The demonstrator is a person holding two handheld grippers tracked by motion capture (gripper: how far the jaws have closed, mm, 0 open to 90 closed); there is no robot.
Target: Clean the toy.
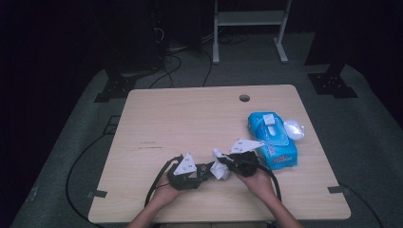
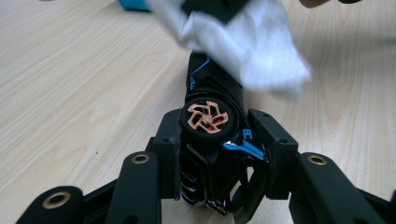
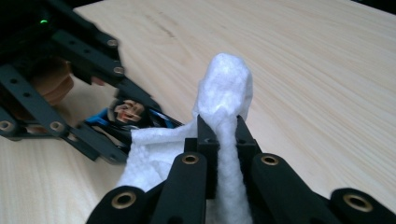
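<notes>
A light wooden tabletop (image 1: pixel 190 118) with a round cable hole (image 1: pixel 244 98) stands on grey carpet floor (image 1: pixel 361 137). Beyond it the room is dark, with a white metal frame (image 1: pixel 249 28) and black cables (image 1: pixel 171 64) on the floor.

— Dim in here, isn't it? Only the table (image 1: pixel 190 123) catches light from overhead; everything beyond its far edge drops to near black.

— Shadows under the hands stay soft and short, and there's no glare on the wood.

— Up close, the white wipe (image 2: pixel 247 46) above the toy car (image 2: pixel 210 135) smears with blur, its edges washed out.

— The wood grain beside it stays fairly sharp.
</notes>
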